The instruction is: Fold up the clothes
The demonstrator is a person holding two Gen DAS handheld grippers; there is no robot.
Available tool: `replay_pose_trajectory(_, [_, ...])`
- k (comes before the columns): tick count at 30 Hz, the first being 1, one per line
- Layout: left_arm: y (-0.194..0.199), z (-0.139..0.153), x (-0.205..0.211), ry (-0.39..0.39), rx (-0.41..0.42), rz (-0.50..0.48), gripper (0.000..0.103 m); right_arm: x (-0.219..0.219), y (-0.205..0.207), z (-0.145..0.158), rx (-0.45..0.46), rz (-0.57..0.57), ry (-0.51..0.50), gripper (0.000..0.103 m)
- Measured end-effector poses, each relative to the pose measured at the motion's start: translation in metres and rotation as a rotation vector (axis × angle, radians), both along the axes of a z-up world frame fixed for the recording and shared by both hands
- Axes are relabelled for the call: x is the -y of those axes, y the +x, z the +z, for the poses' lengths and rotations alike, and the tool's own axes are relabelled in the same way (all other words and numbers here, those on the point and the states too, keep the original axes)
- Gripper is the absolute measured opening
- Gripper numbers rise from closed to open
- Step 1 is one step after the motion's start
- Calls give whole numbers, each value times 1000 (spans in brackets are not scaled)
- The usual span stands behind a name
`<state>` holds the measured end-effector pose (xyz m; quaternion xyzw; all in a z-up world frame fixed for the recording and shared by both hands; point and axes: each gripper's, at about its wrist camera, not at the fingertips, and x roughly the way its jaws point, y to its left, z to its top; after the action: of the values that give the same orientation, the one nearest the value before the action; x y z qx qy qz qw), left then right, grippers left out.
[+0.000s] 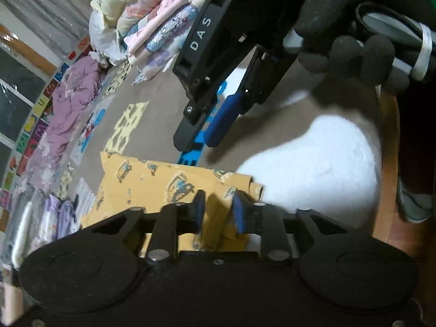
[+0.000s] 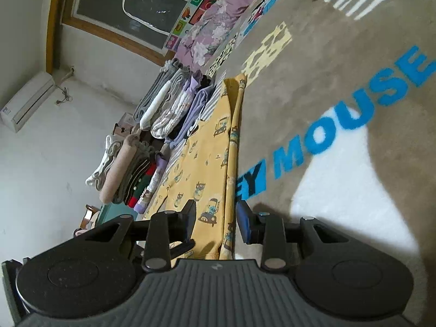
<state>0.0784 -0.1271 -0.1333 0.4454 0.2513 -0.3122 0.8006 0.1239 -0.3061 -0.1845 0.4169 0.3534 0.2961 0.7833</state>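
both tools tilt downward: left tool nearly closed, right tool parted.

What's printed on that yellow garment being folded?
Little cartoon cars on the yellow garment, seen best in the right wrist view.

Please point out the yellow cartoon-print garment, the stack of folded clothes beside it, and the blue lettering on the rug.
Yellow cartoon-print garment (image 2: 207,147): right wrist view, on its flat middle panel.
Stack of folded clothes (image 2: 169,109): right wrist view, on a pale folded edge.
Blue lettering on the grey rug (image 2: 354,109): right wrist view, on the letter O.
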Motion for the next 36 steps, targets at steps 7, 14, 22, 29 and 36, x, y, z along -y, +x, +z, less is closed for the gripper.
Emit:
replay_pose_trajectory(7, [-4,21,-6,-120,0,2,2,0,1,-2,-15,-1,14,36])
replay_pose_trajectory(14, [-8,1,1,-32,-48,-28,4,1,0,-3,-11,-13,-1,36])
replay_pose_trajectory(22, [12,49,-39,-199,-13,88,24,-26,-10,27,202,60,-240,36])
replay_pose_trajectory(29, [107,63,-30,-244,98,262,17,-58,-21,41,361,161,-431,36])
replay_pose_trajectory(36, [224,30,-7,-277,-35,372,8,-89,-27,36,402,290,-523,36])
